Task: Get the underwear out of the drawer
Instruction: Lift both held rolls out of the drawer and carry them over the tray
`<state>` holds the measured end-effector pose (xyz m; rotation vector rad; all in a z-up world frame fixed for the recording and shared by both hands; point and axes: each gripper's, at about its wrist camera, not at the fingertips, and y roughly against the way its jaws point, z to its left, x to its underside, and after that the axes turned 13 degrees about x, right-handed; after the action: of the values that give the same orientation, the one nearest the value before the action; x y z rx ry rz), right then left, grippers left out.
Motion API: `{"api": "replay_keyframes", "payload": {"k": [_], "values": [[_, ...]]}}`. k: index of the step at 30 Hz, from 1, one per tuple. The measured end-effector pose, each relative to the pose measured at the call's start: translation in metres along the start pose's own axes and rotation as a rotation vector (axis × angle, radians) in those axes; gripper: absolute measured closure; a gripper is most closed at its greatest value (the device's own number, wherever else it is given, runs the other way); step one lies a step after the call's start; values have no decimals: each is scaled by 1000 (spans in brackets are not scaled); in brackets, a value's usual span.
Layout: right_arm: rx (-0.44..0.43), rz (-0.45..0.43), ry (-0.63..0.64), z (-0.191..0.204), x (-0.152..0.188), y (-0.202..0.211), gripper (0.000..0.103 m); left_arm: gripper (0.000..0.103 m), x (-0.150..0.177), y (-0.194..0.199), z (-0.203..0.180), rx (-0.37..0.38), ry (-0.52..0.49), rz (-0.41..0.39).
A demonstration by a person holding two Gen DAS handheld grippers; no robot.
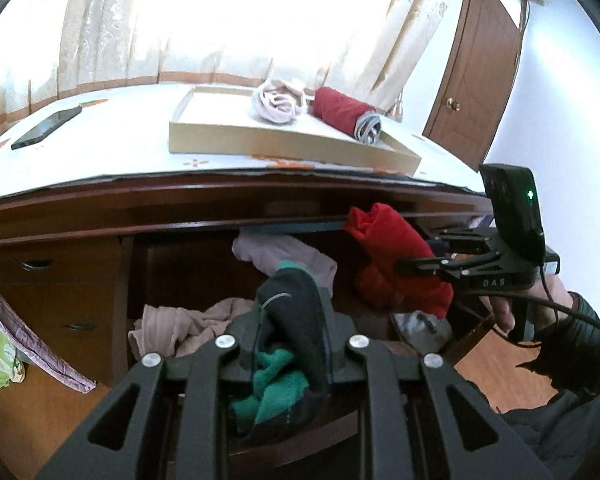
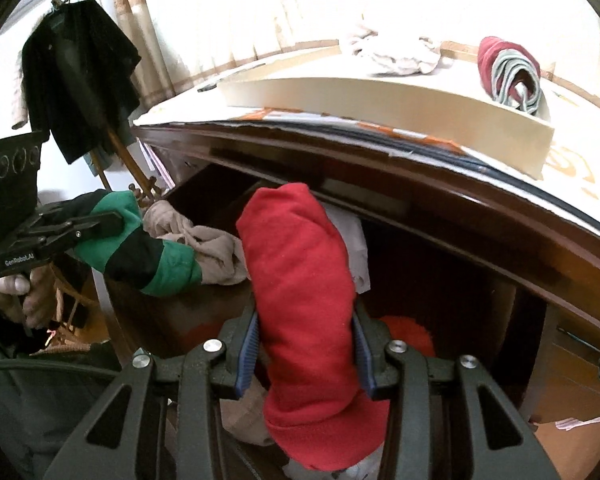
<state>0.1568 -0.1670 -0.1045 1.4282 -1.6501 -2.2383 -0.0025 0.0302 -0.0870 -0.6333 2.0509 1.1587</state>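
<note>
A bright red garment (image 2: 304, 300) and a green-and-black banded one (image 2: 148, 256) stand out against the dark reddish-brown wooden drawer (image 2: 440, 280). Beige cloth (image 1: 180, 328) lies inside; a pale tan tray (image 1: 284, 142) holds a maroon-and-grey roll (image 1: 346, 114).

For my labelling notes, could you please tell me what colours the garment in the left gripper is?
Green and black bands, clearest in the right wrist view.

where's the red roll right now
In the right gripper's jaws, the red roll is held above the open drawer, below the desk edge.
</note>
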Motion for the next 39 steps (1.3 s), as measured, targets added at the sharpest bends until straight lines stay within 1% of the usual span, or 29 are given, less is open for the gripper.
{"api": "replay_keyframes", "payload": {"k": [11,15,23,34,39], "values": [[-12,-74,-28,0,1,18,60,84,-5,13,-1,-6,1,-83],[-11,-114,-40,0,1,28,60,84,-9,18,-2,-5,0,-115],[-8,-173,-68,-4,0,50,60,84,-17,22,-6,3,-21,-144],[-5,-245,-110,-15,-4,84,60,84,-35,32,-11,-6,-43,-214],[-8,-261,-119,-22,-5,97,60,84,-44,35,-13,-6,-55,-237]]}}
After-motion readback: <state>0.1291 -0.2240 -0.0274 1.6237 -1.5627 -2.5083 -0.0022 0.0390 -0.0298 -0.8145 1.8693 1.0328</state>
